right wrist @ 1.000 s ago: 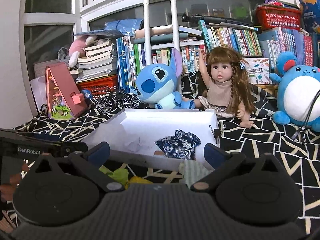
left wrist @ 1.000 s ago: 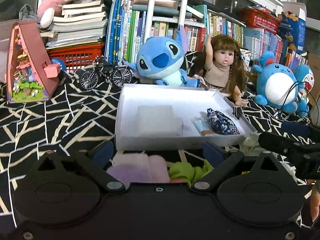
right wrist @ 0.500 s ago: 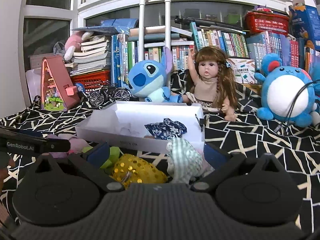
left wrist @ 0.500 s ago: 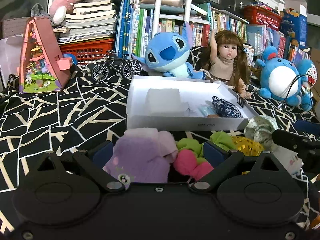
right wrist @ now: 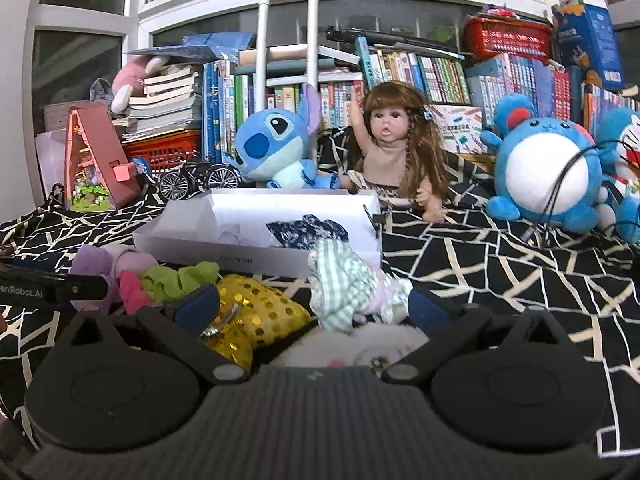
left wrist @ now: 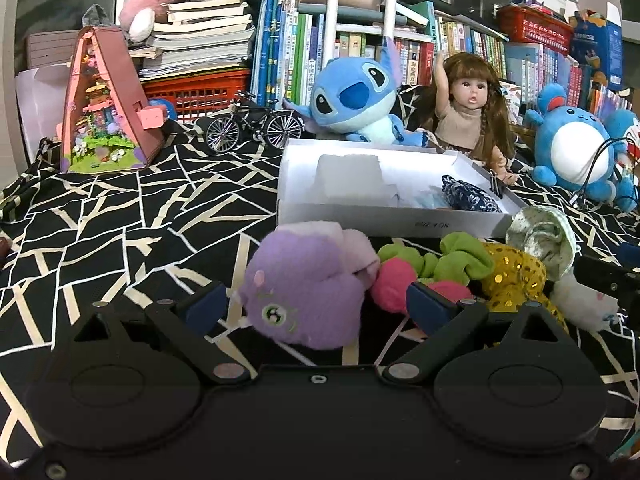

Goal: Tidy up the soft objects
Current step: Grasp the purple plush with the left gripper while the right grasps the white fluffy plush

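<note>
Both my grippers are pulling back and lower than a second ago, so the soft pile is now showing in full. My left gripper (left wrist: 316, 304) is hanging wide open around the purple plush (left wrist: 308, 284), not gripping it. My right gripper (right wrist: 314, 306) is also spread open, holding nothing, over the yellow sequin piece (right wrist: 256, 312) and green checked cloth (right wrist: 344, 280). The pink and green scrunchies (left wrist: 432, 272) are lying between them, all just outside the white box (left wrist: 384, 218) near edge. Only the navy patterned scrunchie (left wrist: 470, 196) is sitting inside, right corner. I'm judging most sorting left. The blue plush (left wrist: 356, 100) and doll (left wrist: 468, 112) are sitting behind the box.
</note>
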